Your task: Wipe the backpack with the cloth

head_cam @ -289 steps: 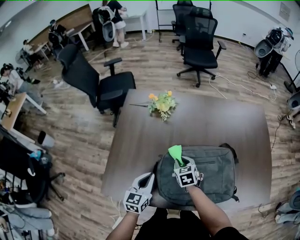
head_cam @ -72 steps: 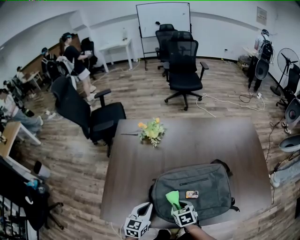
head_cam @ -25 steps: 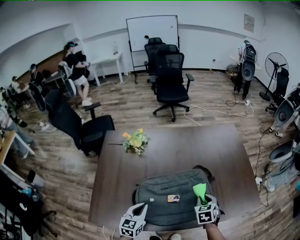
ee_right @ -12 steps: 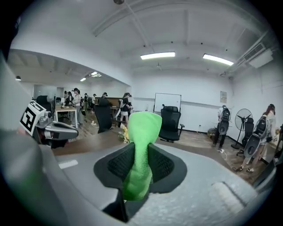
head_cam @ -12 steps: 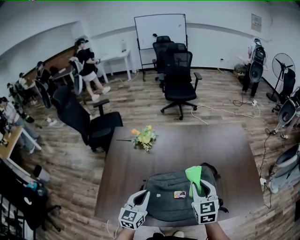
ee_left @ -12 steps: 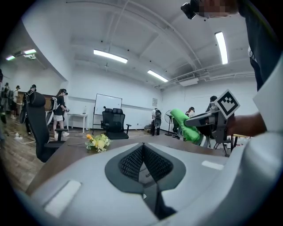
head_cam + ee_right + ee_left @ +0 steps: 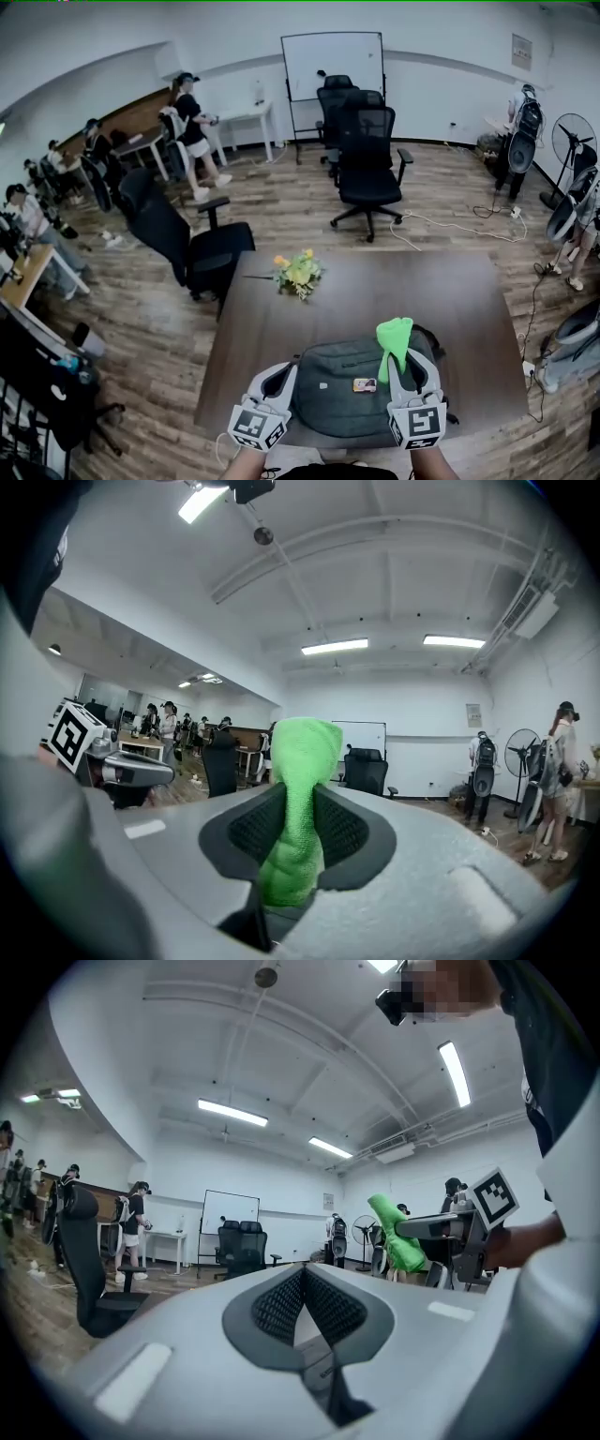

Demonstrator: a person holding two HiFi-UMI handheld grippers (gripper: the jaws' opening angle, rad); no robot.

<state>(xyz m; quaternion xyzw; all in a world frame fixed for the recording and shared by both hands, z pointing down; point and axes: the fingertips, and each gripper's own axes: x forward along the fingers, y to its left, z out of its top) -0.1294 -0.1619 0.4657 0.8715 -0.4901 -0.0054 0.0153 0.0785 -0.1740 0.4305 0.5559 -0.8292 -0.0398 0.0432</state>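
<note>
The right gripper (image 7: 405, 367) is clamping the green cloth (image 7: 394, 335), which is sticking up out of its jaws at the lower centre-right of the head view, over the right part of the grey backpack (image 7: 342, 398). The backpack is lying flat near the bottom edge of the brown desk (image 7: 450, 300). The left gripper (image 7: 277, 382) is hovering at the backpack's left end, its jaws pressed together on nothing.
</note>
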